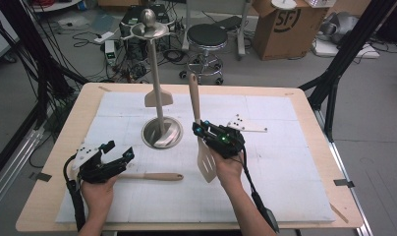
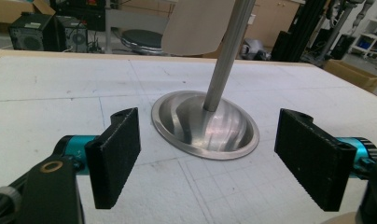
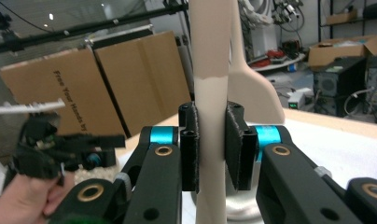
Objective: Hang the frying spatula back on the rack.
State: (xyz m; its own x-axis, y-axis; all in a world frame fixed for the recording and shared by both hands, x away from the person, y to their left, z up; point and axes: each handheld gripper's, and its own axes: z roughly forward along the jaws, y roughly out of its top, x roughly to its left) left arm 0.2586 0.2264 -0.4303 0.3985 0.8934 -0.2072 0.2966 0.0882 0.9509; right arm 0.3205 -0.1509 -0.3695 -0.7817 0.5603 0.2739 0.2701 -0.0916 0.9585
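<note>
High view
Stand: metal utensil stand (image 1: pixel 161 133) sits near the middle of the white mat (image 1: pixel 285 162), its pole rising to hooks at the top; everything below is placed against it
Hung spatula: one pale spatula (image 1: pixel 158 98) already hangs against the pole, blade down, above the dished base
Right gripper: right gripper (image 1: pixel 206 132) is just right of the stand's base, clamped on the neck of a slotted spatula (image 1: pixel 206 160), wooden handle up and blade hanging toward the person (held upright, I judge, so the handle's end can be brought to a hook)
Left gripper: left gripper (image 1: pixel 119 156) rests at the near left of the stand, holding nothing
Waiting utensil: a wooden-handled utensil (image 1: pixel 152 176) lies flat on the mat in front of the stand, just right of the left gripper, probably next in line

Left gripper view
Jaws: wide apart, both black pads (image 2: pixel 115 156) clear of everything
Stand base: shiny dish (image 2: pixel 206 125) and pole lie straight ahead between the pads, so this hand looks parked and aimed, not working

Right gripper view
Jaws: closed together on the pale spatula handle (image 3: pixel 210 93), which runs straight up between the pads (image 3: pixel 189 147)
Behind: the hung spatula's blade (image 3: pixel 256 95) shows just right of the held handle; the stand lies close ahead
</note>
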